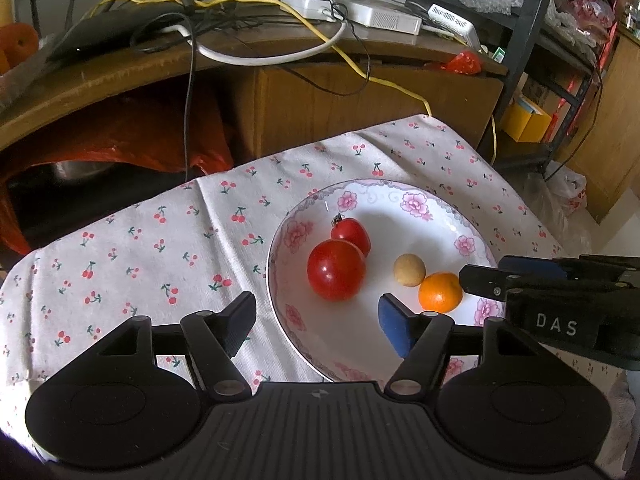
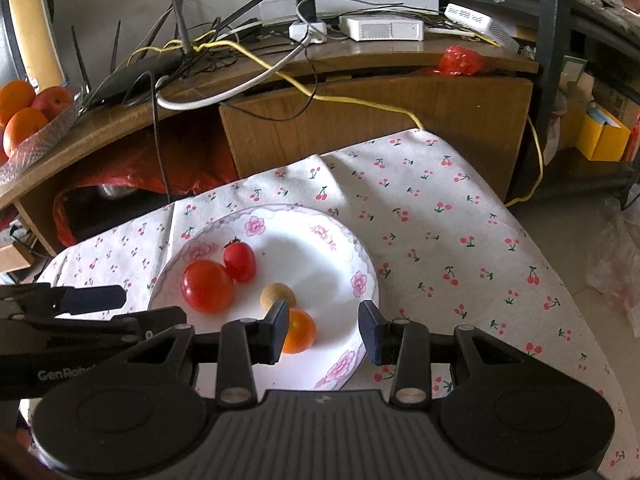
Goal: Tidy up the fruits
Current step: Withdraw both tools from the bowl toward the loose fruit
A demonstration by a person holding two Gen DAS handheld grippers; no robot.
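Note:
A white floral plate [image 1: 416,204] [image 2: 320,236] sits on the cherry-print cloth. It holds a large tomato [image 1: 336,269] [image 2: 207,286], a smaller tomato [image 1: 351,234] [image 2: 239,261], a tan longan [image 1: 409,269] [image 2: 277,295] and a small orange [image 1: 440,292] [image 2: 299,331]. My left gripper [image 1: 318,326] is open and empty above the plate's near left rim. My right gripper [image 2: 325,331] is open and empty over the plate's near edge, the orange just inside its left finger. It also shows in the left wrist view [image 1: 486,278].
The cherry-print cloth [image 1: 140,248] [image 2: 460,240] covers a small table. Behind it stands a wooden desk [image 1: 280,52] [image 2: 360,64] with cables, a router and power strips. A tray of oranges and an apple [image 2: 28,108] sits at the desk's left. A metal shelf [image 1: 532,40] is at the right.

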